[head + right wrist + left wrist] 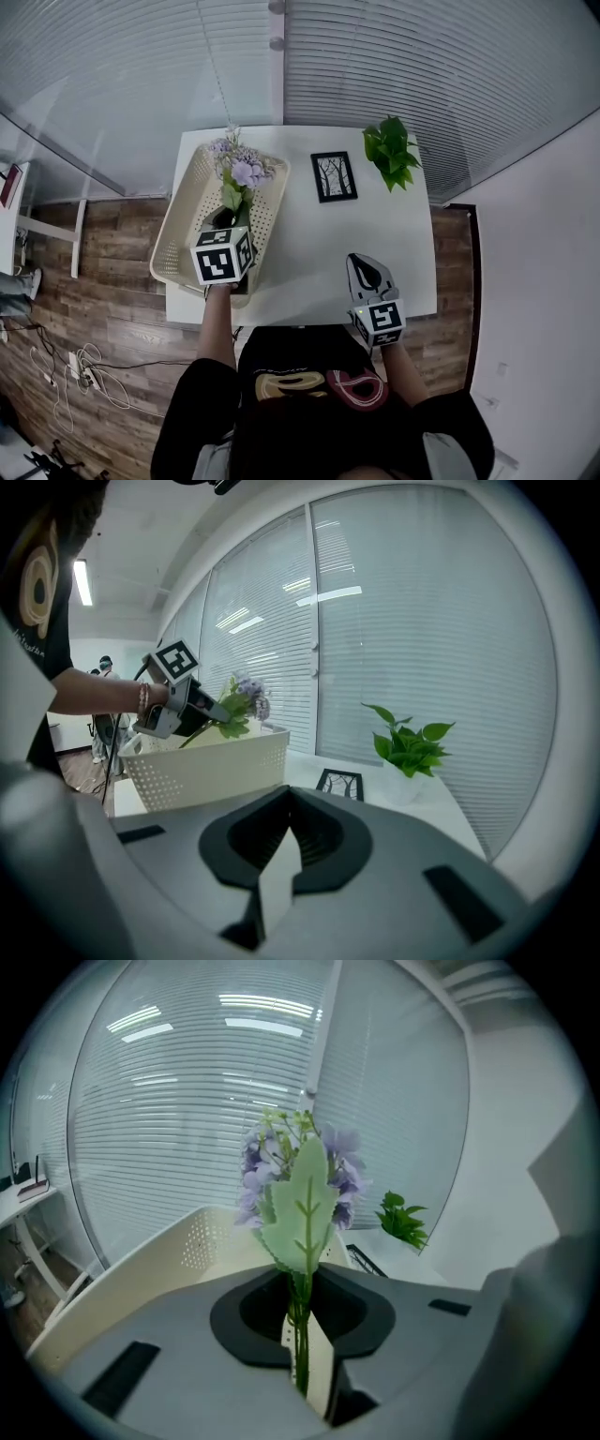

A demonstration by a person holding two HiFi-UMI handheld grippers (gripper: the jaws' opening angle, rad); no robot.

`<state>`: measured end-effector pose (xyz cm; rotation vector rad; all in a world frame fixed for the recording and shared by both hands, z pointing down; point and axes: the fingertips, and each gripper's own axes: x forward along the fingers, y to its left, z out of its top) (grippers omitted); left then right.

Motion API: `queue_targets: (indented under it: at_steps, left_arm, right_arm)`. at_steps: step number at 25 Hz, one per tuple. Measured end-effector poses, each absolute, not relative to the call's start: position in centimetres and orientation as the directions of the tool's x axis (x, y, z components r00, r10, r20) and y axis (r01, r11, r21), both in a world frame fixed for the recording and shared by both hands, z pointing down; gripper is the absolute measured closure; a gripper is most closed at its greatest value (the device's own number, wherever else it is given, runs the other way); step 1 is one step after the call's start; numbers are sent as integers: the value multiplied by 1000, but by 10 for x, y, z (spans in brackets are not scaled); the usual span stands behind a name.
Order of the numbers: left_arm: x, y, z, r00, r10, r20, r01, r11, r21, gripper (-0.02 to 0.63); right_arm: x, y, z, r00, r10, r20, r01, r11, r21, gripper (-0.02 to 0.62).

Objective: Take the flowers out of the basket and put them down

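Starting at the left of the white bench, a cream basket is seen, oblong, round-cornered and apparently of plastic, its walls pierced by rows of small holes. Over its near end the left hand-held gripper is clamped on the thin green stems of the flowers, so that the bunch is carried above the basket's inside and not yet over bare bench. In the left gripper view the stems are pinched between the two pale pads, with a broad, saw-edged, cloth-like leaf and a head of small lilac blooms above them. The bunch is judged to be artificial, very light and soft: the stems may bend or slip sideways in so narrow a pinch, and the petals would be crushed if taken directly. The lower stems, below the leaf, are therefore judged the right place to be held, as is done now. Further right, a small black picture frame with a pale tree print is laid flat on the bench. Nearer the person, over the bench's near right part, the right hand-held gripper is held with its jaws together and nothing between them. At the far right corner a small potted plant with glossy green leaves is set, well apart from the basket.
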<state>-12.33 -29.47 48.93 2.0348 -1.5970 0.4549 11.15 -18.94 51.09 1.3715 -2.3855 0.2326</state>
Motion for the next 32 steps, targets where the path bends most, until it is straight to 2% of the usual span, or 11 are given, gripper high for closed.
queue_targets:
  at_steps: [10,19,32]
  left_arm:
    - [-92,-282,423,299,-849,437,-952,-234,197,546]
    - [-50,-269,399,384,-847,368,-919,-312,241,546]
    - [21,-262,412,513,-775,370,-856,-425,296,546]
  right_arm:
    - [122,-186,514,-483,-787,384,-855,518,-13,584]
    - [136,-182,512,-477,-797,370,-865,501,-35,584]
    - [168,-164,514,-398,-823,405,-891,452,44,584]
